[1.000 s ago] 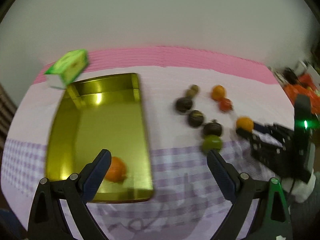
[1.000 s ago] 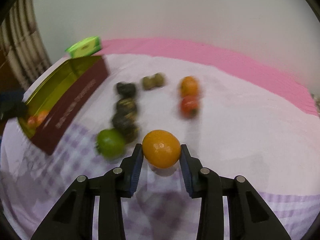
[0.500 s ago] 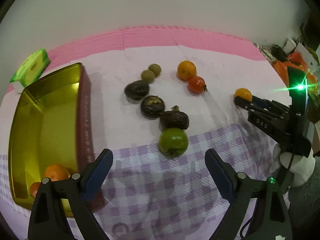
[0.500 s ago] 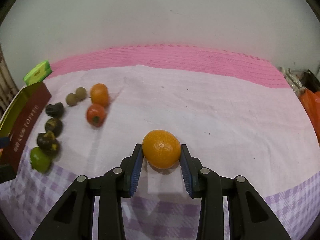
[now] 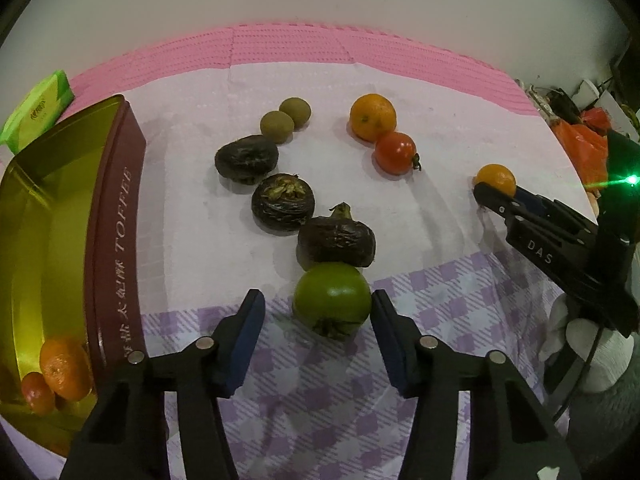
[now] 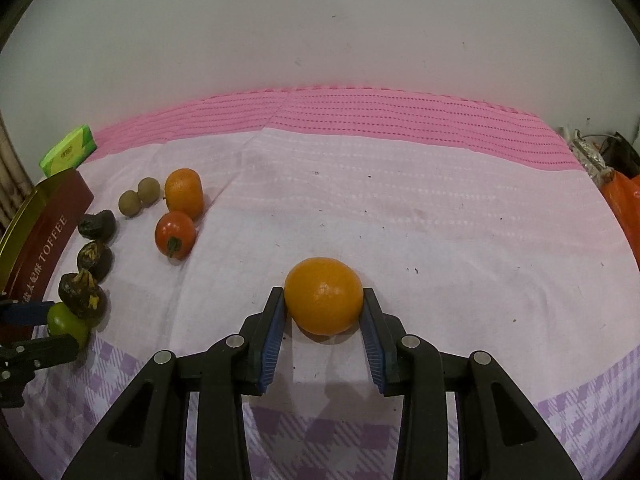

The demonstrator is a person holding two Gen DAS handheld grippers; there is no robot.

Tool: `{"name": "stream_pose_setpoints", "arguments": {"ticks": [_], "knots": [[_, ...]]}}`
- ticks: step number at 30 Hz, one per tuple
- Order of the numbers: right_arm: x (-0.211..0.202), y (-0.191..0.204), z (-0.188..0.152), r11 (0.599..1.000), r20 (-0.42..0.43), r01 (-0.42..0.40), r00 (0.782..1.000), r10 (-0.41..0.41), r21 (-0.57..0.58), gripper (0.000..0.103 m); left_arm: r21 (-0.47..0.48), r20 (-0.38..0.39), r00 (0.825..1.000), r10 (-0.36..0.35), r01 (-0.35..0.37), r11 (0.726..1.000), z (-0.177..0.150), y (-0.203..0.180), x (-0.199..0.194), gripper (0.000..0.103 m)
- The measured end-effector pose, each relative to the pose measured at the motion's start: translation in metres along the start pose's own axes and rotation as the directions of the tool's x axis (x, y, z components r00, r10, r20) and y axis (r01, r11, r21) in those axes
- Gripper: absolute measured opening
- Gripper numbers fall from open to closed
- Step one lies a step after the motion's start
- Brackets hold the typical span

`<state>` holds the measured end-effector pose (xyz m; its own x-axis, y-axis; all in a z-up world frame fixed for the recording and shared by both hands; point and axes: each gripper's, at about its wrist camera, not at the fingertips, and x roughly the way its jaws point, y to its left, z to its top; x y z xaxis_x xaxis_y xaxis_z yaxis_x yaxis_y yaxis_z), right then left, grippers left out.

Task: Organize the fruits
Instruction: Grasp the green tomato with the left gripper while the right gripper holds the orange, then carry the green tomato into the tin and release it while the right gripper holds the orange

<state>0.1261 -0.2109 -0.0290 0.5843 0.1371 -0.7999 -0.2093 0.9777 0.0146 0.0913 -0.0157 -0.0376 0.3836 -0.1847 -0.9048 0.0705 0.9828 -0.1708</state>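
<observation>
My left gripper (image 5: 318, 310) is open, its fingers on either side of a green fruit (image 5: 331, 298) on the cloth. Behind it lie three dark mangosteens (image 5: 283, 201), two small brown fruits (image 5: 286, 121), an orange (image 5: 373, 117) and a red tomato (image 5: 395, 153). The gold toffee tin (image 5: 52, 216) at left holds an orange (image 5: 64, 367) and a small red fruit (image 5: 36, 393). My right gripper (image 6: 324, 312) is shut on an orange (image 6: 323, 295), low over the cloth; it also shows in the left wrist view (image 5: 496, 190).
A green box (image 5: 38, 110) sits behind the tin. The cloth (image 6: 400, 220) is white with a pink band at the back and purple checks in front. Orange bags and clutter (image 5: 588, 144) lie past the right edge.
My left gripper has swung from the tin to the fruit row and closed in around the green fruit. My right gripper has carried its orange rightward, away from the other fruit.
</observation>
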Motion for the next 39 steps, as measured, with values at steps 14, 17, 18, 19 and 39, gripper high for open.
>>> {"name": "stream_pose_setpoints", "arguments": {"ticks": [14, 17, 18, 19, 39], "knots": [[0.001, 0.002, 0.001, 1.000, -0.004, 0.013, 1.000, -0.013, -0.009, 0.038, 0.005, -0.024, 1.000, -0.008, 0.008, 1.000, -0.004, 0.002, -0.008, 0.034], [0.001, 0.004, 0.001, 1.000, -0.005, 0.021, 1.000, -0.021, -0.016, 0.038, -0.007, -0.023, 1.000, -0.008, 0.008, 1.000, -0.007, 0.006, -0.016, 0.034], [0.001, 0.004, 0.001, 1.000, -0.006, 0.024, 1.000, -0.024, -0.018, 0.038, -0.010, -0.022, 1.000, -0.009, 0.009, 1.000, -0.008, 0.008, -0.018, 0.034], [0.001, 0.004, 0.001, 0.999, -0.006, 0.026, 1.000, -0.026, -0.019, 0.038, -0.013, -0.020, 1.000, -0.010, 0.010, 1.000, -0.009, 0.009, -0.021, 0.034], [0.001, 0.005, 0.000, 0.999, -0.009, 0.031, 0.999, -0.031, -0.023, 0.038, -0.175, 0.097, 0.979, 0.182, -0.163, 0.971, 0.013, 0.114, -0.084, 0.034]]}}
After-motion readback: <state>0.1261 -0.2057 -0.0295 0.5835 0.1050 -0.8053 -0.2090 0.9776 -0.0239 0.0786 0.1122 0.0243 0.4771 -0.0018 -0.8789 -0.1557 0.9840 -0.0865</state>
